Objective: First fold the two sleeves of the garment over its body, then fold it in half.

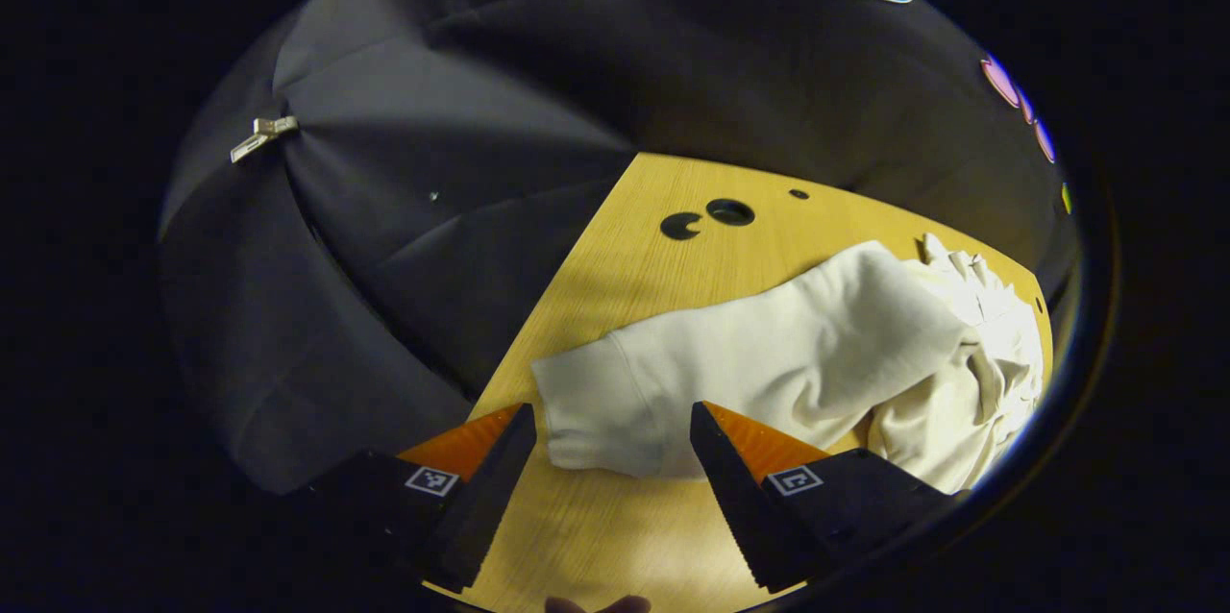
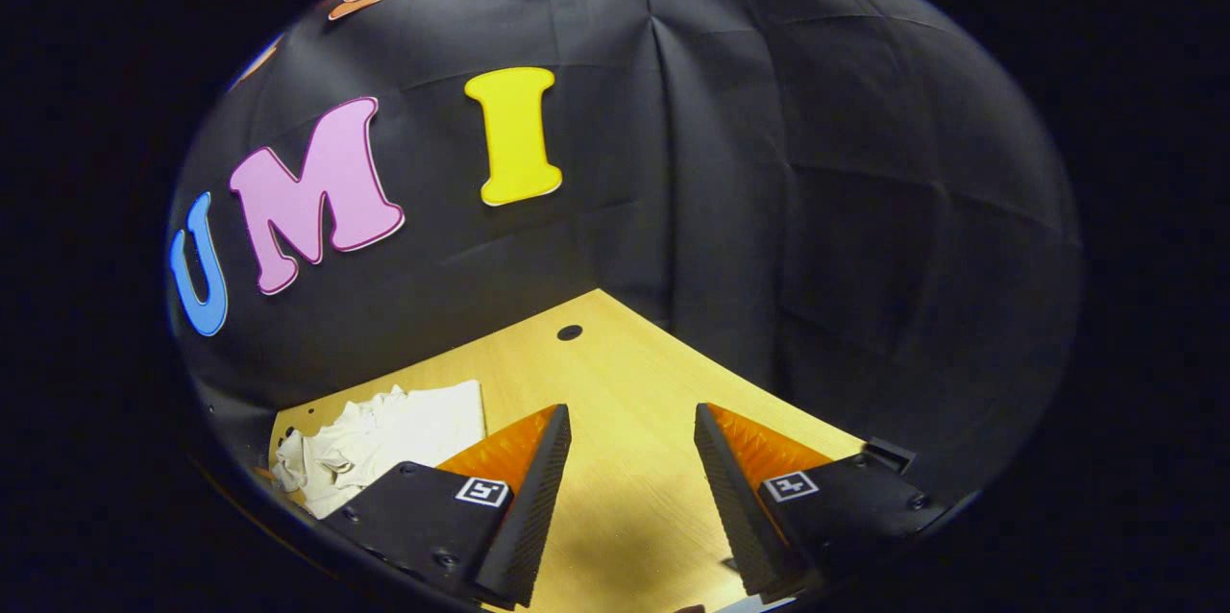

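Left gripper view looks along the wooden table (image 1: 596,536), with the left gripper (image 1: 612,430) held low over it and its two fingers spread wide with nothing between them. A cream sweatshirt (image 1: 826,344) lies on the table just beyond the fingertips. One sleeve stretches out flat toward the gripper, and its ribbed cuff (image 1: 596,411) sits in line with the gap between the fingers, though whether either finger touches it cannot be told. The body of the sweatshirt is bunched in a rumpled heap at the far end of that sleeve, near the table's edge. Beyond the sleeve, two dark round holes (image 1: 706,217) mark the tabletop. A small pale clip (image 1: 261,136) pins the black cloth wall.

Right gripper view shows the right gripper (image 2: 631,445) over bare table (image 2: 625,373), its fingers also wide apart and holding nothing. The sweatshirt (image 2: 380,445) lies crumpled on the table off to the side of one finger, well apart from the gap.
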`<state>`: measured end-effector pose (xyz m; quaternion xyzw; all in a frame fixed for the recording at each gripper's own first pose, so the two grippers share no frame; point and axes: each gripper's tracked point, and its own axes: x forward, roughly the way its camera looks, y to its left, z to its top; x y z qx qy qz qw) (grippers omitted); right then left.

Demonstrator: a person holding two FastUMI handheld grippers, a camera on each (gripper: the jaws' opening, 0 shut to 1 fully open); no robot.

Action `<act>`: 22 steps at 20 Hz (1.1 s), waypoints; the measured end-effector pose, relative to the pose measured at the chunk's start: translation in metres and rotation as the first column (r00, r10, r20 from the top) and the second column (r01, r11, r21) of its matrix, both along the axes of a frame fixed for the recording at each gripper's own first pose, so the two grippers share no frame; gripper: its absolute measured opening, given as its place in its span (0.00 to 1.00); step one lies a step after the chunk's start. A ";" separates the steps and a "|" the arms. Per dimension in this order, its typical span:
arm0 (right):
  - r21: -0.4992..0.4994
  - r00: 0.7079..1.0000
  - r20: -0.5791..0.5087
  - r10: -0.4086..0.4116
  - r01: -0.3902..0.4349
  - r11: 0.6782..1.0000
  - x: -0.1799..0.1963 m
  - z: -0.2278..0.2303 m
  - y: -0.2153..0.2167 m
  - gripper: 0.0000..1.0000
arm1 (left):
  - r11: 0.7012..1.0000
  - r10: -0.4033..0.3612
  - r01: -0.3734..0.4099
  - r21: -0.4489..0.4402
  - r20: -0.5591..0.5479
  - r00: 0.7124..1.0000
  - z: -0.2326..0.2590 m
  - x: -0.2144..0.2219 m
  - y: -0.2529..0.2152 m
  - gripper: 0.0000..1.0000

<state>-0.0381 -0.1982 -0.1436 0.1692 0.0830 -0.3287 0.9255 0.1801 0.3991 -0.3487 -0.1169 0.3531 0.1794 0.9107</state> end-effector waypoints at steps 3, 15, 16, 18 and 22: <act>0.005 0.999 -0.024 -0.037 0.037 0.999 -0.030 -0.007 -0.007 0.80 | 0.999 -0.022 0.023 0.028 -0.042 0.999 -0.009 0.007 0.002 0.99; 0.086 0.999 0.031 0.035 -0.038 0.996 -0.066 0.013 0.071 0.80 | 0.995 -0.059 0.051 -0.085 -0.093 0.994 -0.013 0.018 -0.017 0.23; 0.093 0.998 0.048 0.047 -0.051 0.994 -0.066 0.021 0.080 0.80 | 0.996 -0.056 0.049 -0.077 -0.096 0.994 -0.012 0.017 -0.017 0.24; 0.090 0.996 0.065 0.065 -0.070 0.993 -0.069 0.033 0.092 0.80 | 0.996 -0.074 0.069 -0.051 -0.102 0.992 -0.009 0.019 -0.016 0.10; 0.075 0.993 0.090 0.083 -0.090 0.993 -0.079 0.056 0.108 0.80 | 0.995 -0.088 0.083 -0.061 -0.075 0.993 -0.001 0.017 -0.026 0.07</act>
